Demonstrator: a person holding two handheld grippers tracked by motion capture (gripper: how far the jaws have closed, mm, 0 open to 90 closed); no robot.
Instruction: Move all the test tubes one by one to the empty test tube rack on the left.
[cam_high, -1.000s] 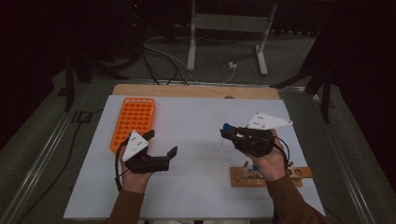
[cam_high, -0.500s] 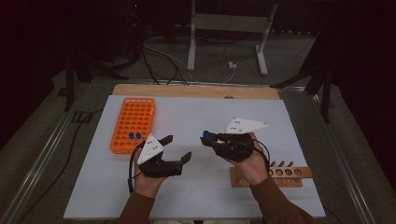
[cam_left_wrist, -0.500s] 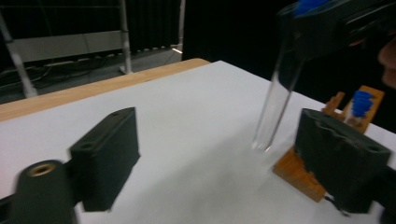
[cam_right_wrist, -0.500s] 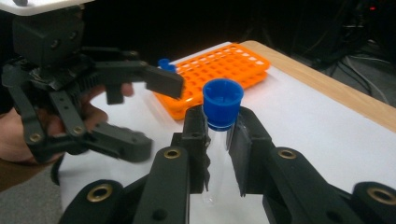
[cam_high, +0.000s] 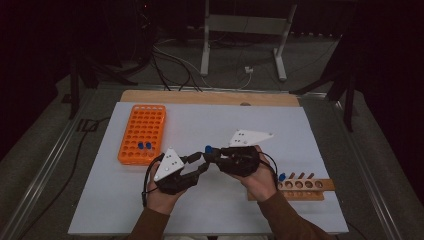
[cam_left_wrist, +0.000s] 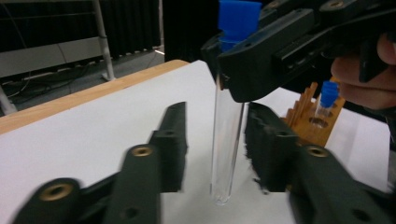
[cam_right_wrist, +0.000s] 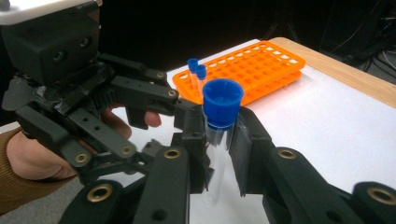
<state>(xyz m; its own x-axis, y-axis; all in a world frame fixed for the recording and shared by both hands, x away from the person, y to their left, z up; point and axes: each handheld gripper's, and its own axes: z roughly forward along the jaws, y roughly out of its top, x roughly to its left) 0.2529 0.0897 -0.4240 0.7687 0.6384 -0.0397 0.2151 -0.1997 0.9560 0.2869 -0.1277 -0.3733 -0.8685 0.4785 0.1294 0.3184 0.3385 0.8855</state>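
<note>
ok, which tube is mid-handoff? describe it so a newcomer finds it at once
Start at the white table: orange rack on the left, wooden rack on the right. Between them the two grippers meet. The blue-capped tube stands upright, clamped in the right gripper, between the left gripper's open jaws. It sits in no rack.

Dim room, lit table, blurred foreground.

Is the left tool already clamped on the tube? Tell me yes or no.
No: in the left gripper view the left tool stands open, with gaps on both sides of the tube, which the right tool grips.
</note>
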